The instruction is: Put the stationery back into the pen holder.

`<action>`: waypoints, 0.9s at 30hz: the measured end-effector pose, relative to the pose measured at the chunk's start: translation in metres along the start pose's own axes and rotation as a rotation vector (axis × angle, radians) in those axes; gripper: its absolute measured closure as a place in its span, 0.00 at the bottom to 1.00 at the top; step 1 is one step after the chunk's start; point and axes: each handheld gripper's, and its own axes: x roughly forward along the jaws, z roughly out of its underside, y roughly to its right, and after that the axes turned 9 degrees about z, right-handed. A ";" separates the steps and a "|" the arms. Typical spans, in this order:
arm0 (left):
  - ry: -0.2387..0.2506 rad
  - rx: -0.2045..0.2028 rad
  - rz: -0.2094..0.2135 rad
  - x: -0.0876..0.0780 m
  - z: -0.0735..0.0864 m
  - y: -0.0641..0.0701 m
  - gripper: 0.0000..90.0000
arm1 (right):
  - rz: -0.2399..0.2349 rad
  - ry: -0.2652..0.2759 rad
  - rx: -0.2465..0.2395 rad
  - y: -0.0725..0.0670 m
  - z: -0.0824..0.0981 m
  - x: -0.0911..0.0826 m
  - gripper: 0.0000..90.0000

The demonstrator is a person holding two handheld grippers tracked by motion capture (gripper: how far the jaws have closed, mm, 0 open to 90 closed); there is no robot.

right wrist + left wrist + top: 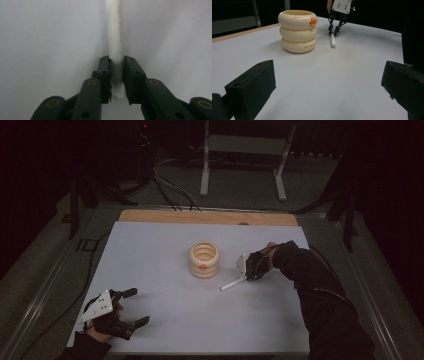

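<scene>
A: Where is the right gripper (248,274)?

B: Right of centre on the pale table (165,320), low over the surface, with a black sleeve (320,290) behind it. In its own view the jaws are clamped on a white tube (114,45) — one pad on each side, near the tube's close end.

A: And how does the tube lie?

B: From the high view it lies flat on the table, running from the jaws toward the near left. The left gripper view shows it too, with the right gripper gripping its far end, its grey plate (341,5) above.

A: What else is on the table?

B: A cream holder (204,260) shaped like three stacked rings, upright, open at the top, with a small orange mark (313,21) on its upper ring. It stands near the middle, just left of the right gripper and the tube, not touching them.

A: The left gripper (138,307)?

B: At the near left corner, held by a hand (107,322). Its jaws are spread wide with nothing between them — in the left gripper view only bare table lies in the gap, and the holder stands well beyond it.

A: Anything past the table?

B: A strip of wood (207,217) at the far edge, cables (170,190) on the floor and a white frame (245,150) in the dark behind.
</scene>
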 end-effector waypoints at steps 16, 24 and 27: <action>-0.001 -0.002 -0.003 0.001 0.000 0.000 0.00 | 0.002 0.138 0.098 -0.008 -0.001 -0.013 0.88; 0.000 -0.005 -0.003 0.001 -0.001 0.000 0.00 | -0.029 0.286 0.280 -0.020 -0.002 -0.028 0.88; 0.002 -0.008 -0.006 0.001 -0.001 -0.001 0.00 | -0.043 0.333 0.367 -0.023 0.000 -0.032 0.88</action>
